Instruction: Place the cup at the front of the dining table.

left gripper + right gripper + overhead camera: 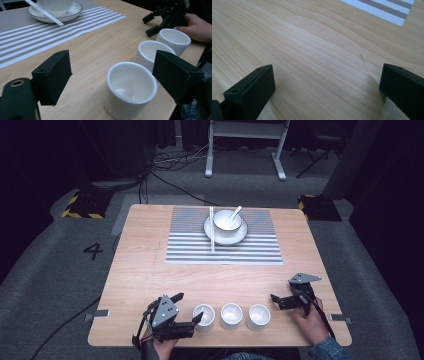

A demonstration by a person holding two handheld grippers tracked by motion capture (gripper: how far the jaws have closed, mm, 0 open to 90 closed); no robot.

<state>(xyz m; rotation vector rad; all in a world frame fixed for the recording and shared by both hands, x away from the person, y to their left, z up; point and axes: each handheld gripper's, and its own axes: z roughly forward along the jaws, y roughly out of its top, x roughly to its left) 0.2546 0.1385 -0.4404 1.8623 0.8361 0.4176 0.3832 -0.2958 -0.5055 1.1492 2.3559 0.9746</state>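
Three small white cups stand in a row along the near edge of the wooden surface [150, 270]. The left tongs [187, 307] gape wide, their jaws either side of the nearest cup [131, 88], which stands upright and untouched. The right tongs [285, 301], also wide and empty, rest near the last cup [259, 316]. Beyond lies bare wood, then a striped mat [190, 245] carrying a bowl [227, 220].
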